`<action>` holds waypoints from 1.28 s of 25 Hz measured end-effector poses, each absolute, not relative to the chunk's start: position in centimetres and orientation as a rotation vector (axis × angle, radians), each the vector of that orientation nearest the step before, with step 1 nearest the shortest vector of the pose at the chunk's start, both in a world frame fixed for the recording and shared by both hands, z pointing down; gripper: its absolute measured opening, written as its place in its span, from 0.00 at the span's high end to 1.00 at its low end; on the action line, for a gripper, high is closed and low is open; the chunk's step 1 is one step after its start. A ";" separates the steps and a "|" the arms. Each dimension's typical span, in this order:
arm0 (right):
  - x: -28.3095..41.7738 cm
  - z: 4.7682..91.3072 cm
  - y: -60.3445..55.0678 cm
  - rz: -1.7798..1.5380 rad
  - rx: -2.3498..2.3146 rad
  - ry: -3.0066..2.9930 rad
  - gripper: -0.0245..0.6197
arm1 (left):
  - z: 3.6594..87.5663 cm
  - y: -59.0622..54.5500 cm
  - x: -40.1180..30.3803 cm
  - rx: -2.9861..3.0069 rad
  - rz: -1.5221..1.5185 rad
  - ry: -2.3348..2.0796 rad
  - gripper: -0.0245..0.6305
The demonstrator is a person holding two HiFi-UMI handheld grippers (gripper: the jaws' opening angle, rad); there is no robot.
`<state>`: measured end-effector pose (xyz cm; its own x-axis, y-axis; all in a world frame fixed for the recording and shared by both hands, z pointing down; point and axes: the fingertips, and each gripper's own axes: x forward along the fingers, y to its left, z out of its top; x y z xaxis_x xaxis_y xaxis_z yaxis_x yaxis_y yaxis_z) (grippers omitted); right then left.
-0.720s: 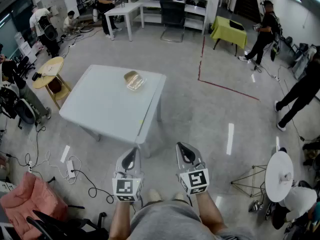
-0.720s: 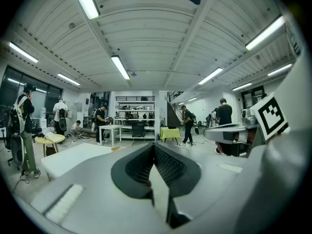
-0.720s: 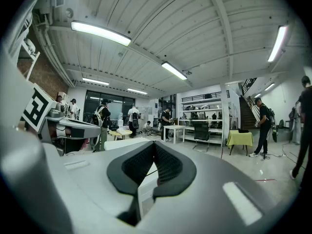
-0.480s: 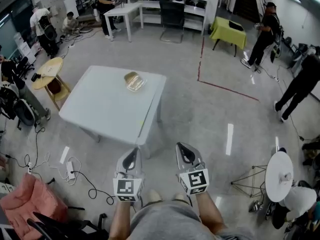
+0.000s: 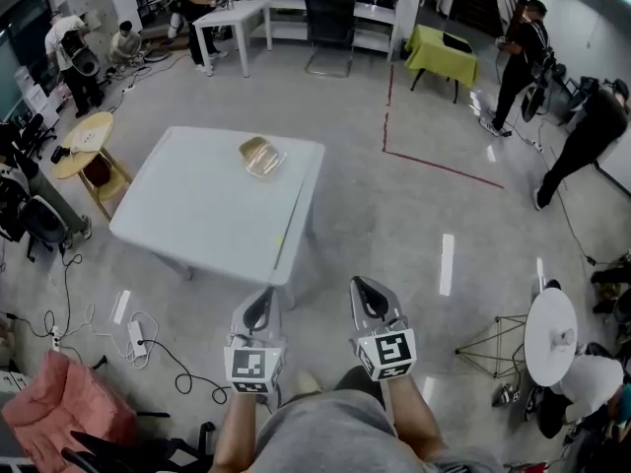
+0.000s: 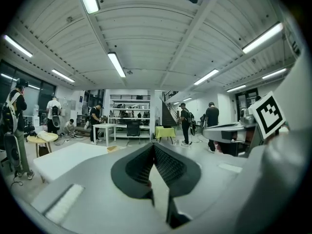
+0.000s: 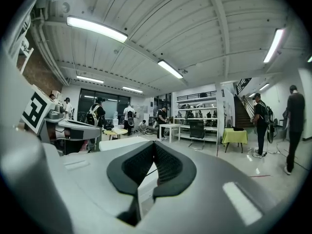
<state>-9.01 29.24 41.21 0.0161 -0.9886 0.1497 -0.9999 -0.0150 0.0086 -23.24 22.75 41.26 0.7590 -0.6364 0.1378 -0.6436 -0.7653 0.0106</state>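
Left claw (image 5: pixel 259 304) closed empty, right claw (image 5: pixel 367 295) closed empty, one table (image 5: pixel 197 215), one container (image 5: pixel 260 156)

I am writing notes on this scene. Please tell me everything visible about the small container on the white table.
The small container looks like clear plastic with something tan in or on it; too small to tell more. It lies alone on the white table, near its far edge, touching nothing else.

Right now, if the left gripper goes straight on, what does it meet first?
Probably nothing close: the left gripper points just right of the white table, with open floor beyond; depth unclear.
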 end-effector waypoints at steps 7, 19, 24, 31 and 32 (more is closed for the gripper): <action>-8.2 42.1 27.8 0.161 2.169 -2.089 0.95 | 42.3 20.7 -22.6 2.892 0.202 -1.029 0.95; -2.1 42.1 19.2 0.163 2.071 -2.195 0.95 | 42.4 14.0 -16.7 2.838 0.217 -1.138 0.95; 1.6 41.7 14.7 0.163 1.975 -2.281 0.95 | 42.1 10.4 -13.4 2.773 0.205 -1.259 0.95; 5.9 42.3 9.7 0.169 1.858 -2.371 0.95 | 42.7 6.8 -9.3 2.705 0.203 -1.383 0.95; 6.5 42.4 9.2 0.172 1.842 -2.383 0.95 | 42.8 6.5 -8.8 2.695 0.204 -1.398 0.95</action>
